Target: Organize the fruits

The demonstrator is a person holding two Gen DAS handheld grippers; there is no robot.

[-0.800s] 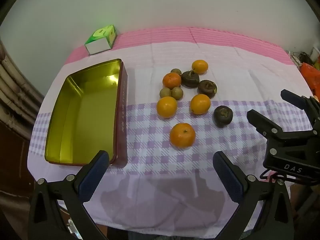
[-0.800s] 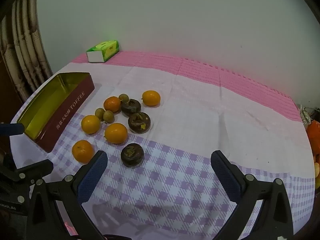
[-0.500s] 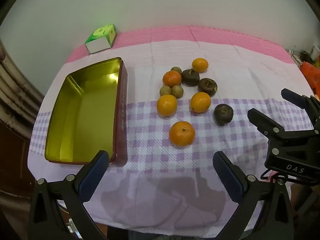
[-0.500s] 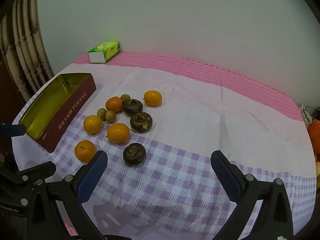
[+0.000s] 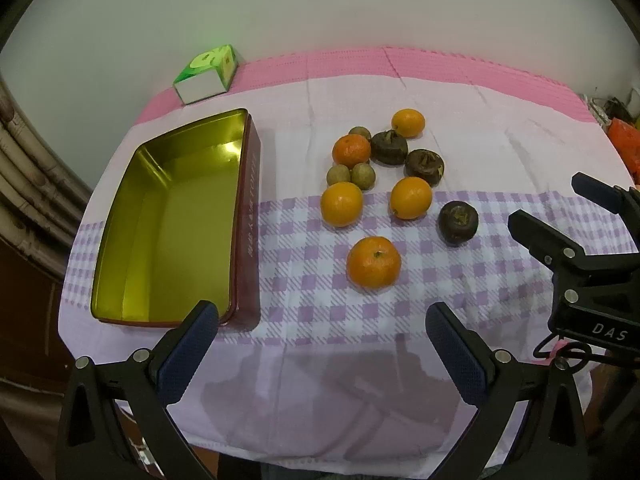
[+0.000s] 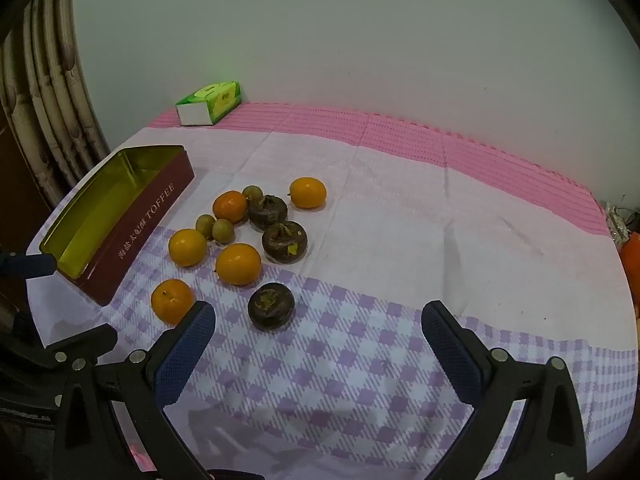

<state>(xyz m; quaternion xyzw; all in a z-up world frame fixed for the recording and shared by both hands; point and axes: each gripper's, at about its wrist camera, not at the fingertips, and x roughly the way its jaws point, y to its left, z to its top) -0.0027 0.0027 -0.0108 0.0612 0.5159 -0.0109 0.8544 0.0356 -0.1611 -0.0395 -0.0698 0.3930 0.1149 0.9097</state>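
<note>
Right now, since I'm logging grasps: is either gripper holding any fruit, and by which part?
Nothing is held. The left gripper and right gripper both stand open and empty above the tablecloth.

dim indoor light | glare inside tin (image 5: 168, 216); soft shadows on cloth (image 5: 320, 392) | fisheye-warped, dark corners

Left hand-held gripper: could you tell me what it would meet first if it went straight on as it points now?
Probably the nearest orange, roughly centred ahead of the open left hand-held gripper; depth is unclear, so it might reach the checked tablecloth first.
</note>
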